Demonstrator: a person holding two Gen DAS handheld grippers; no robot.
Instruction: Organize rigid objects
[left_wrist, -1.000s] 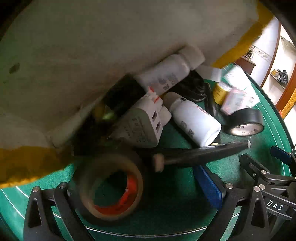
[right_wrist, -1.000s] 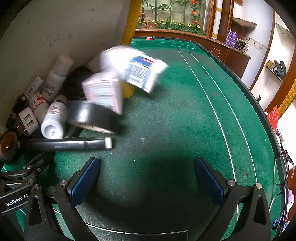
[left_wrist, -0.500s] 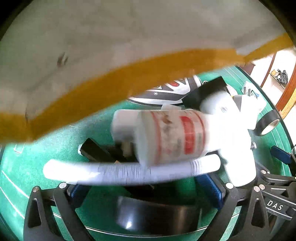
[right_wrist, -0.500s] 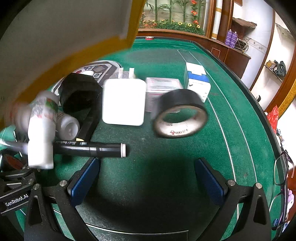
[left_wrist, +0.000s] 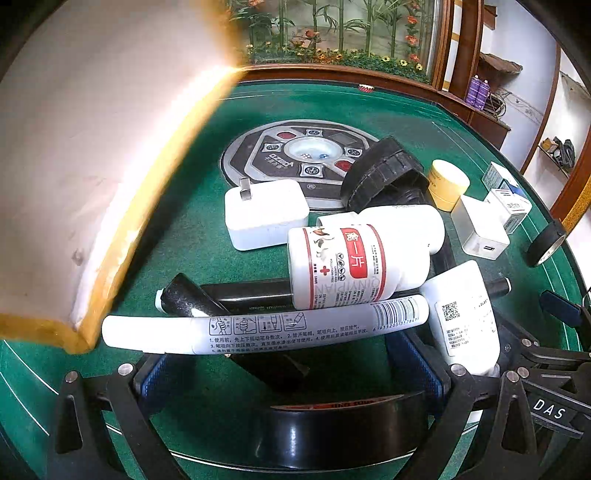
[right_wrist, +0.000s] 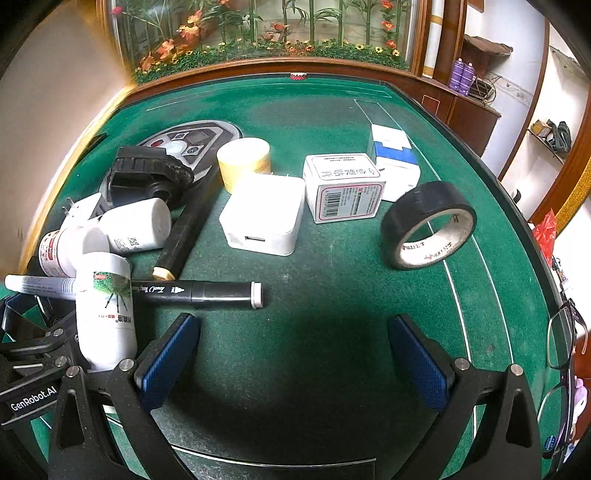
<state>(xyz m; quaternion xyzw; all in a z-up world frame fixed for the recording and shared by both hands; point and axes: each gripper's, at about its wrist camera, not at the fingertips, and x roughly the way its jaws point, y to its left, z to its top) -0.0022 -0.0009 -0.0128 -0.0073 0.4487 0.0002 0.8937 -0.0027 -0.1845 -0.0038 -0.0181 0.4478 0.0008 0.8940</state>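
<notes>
Left wrist cam, nearest first: left gripper (left_wrist: 291, 373) is sitting wide open w/ nothing clamped, a black tape roll (left_wrist: 343, 430) lying low btwn its arms. Just past the tips a white paint marker (left_wrist: 258, 328) is lying crosswise, long axis running left-right. Stacked on/behind it: a red-label pill bottle (left_wrist: 351, 266) on its side, also roughly left-right, flat end facing left, and a black marker (left_wrist: 243, 295) under it. A QR-label white bottle (left_wrist: 463, 314) is leaning on the right. Farther back: white charger (left_wrist: 266, 214), prongs pointing away, then a black ridged cap (left_wrist: 380, 173), a yellow tape roll (left_wrist: 447, 179), and the round control panel (left_wrist: 295, 155) set in the green table (left_wrist: 184, 240). A tan box w/ yellow edge (left_wrist: 92, 166) is filling the upper left.

Right wrist cam: right gripper (right_wrist: 295, 354) is also hanging wide open, empty, over bare felt. The black marker is lying crosswise in front, white end pointing right. Beyond: a second white charger (right_wrist: 264, 214), a barcode box (right_wrist: 343, 186), a blue-white box (right_wrist: 395, 155), and a black electrical tape roll (right_wrist: 428, 223) tilted on edge.

My read: stuff is dumped in a pile and sorting is only starting. Next prob needs one gripper dropping onto a single item, e.g. closing across the paint marker's short axis, w/o dragging the bottles resting on it.
</notes>
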